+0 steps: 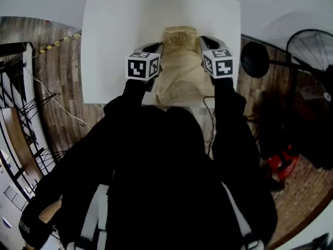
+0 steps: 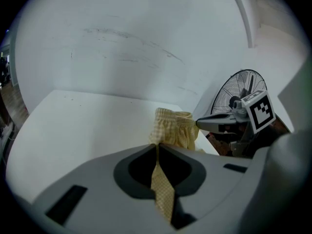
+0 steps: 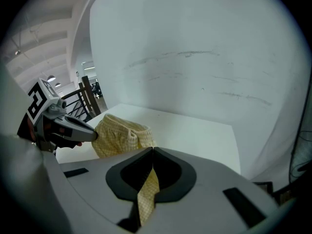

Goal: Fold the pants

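Yellow pants (image 1: 179,66) lie bunched on the white tabletop (image 1: 114,30). The left gripper (image 2: 157,146) and right gripper (image 3: 152,152) each pinch a fabric edge, jaws closed. Mid-fold, it seems; next, lay both edges over evenly

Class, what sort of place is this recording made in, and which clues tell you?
Likely an indoor workroom or studio: a white table with the pants on it, a plank floor with a loose cable, and a standing fan.

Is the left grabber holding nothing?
No, the left gripper is shut on a strip of the yellow checked pants, which runs between its jaws.
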`<state>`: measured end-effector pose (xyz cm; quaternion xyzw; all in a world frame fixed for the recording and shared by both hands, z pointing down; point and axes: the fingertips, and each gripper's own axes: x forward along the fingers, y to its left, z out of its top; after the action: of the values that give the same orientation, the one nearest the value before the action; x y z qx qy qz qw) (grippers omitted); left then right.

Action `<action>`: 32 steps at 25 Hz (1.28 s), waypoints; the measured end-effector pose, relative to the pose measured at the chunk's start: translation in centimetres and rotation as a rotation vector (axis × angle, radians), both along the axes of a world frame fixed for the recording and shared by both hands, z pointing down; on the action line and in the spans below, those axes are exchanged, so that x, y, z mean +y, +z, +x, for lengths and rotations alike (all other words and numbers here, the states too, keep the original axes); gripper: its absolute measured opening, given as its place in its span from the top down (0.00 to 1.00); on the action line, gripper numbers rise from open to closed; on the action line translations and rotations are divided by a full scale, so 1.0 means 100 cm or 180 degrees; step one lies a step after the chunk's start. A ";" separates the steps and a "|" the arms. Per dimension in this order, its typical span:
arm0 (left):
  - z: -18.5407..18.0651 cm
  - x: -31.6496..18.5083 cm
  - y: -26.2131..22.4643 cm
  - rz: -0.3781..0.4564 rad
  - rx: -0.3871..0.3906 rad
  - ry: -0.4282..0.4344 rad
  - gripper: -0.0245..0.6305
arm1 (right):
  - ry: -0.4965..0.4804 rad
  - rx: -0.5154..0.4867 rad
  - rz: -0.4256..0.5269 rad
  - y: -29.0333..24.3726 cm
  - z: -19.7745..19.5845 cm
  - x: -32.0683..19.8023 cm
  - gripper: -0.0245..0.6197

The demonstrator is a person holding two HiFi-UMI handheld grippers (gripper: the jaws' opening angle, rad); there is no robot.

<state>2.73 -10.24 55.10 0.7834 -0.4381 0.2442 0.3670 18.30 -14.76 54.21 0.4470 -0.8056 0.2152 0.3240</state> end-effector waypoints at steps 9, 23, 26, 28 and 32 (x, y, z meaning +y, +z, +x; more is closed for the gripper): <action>0.006 0.028 -0.019 0.0039 0.0076 0.0195 0.93 | 0.0080 -0.0023 0.0098 -0.016 0.006 0.031 0.95; 0.023 0.063 -0.033 0.0209 -0.0060 0.0626 0.93 | 0.0169 -0.0051 0.0179 -0.027 0.017 0.071 0.95; 0.025 0.069 -0.034 0.0262 -0.0129 0.0716 0.93 | 0.0176 -0.0050 0.0182 -0.028 0.019 0.079 0.95; 0.026 0.073 -0.034 0.0282 -0.0161 0.0764 0.93 | 0.0185 -0.0053 0.0183 -0.027 0.020 0.084 0.95; 0.028 0.085 -0.035 0.0301 -0.0170 0.0865 0.93 | 0.0257 -0.0102 0.0138 -0.025 0.024 0.100 0.95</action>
<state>5.55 -1.76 51.60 0.8452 -0.3486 0.2916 0.2814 20.73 -4.76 51.73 0.4826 -0.7964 0.2177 0.2923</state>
